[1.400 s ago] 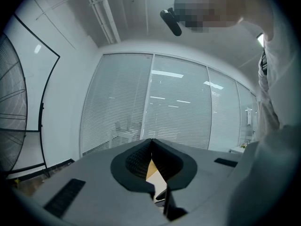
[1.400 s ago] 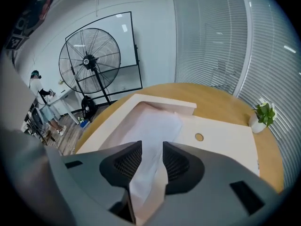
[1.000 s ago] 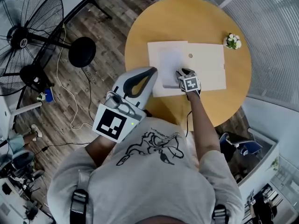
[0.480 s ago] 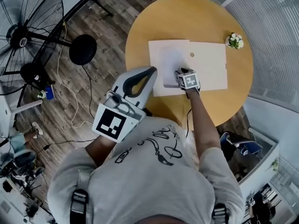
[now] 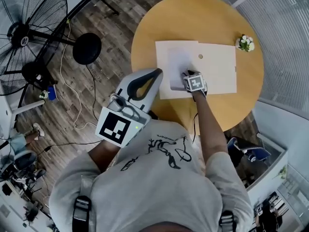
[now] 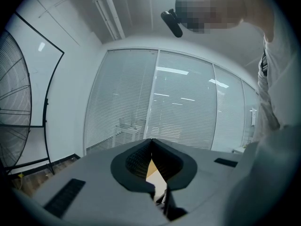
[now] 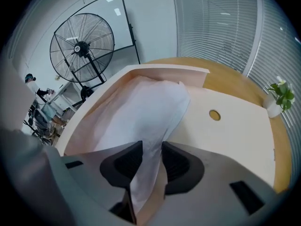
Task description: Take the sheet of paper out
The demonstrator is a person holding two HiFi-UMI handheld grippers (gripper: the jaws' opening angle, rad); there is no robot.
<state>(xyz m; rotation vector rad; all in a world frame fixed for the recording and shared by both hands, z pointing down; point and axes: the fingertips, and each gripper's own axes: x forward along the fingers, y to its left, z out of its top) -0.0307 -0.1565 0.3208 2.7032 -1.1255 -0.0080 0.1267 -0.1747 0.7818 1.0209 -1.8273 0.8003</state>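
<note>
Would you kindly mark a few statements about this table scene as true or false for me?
1. The table is round. True.
2. The left gripper rests on the table. False: it is held in the air, jaws together.
3. The jaws of the right gripper have nothing between them. False: the sheet of paper runs between them; they stand apart and have just been closing.
4. A small plant stands near the table's edge. True.
5. The fan stands on the table. False: it stands on the floor.

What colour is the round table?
The table is a plain warm yellow-brown; the head view shows it best.
</note>
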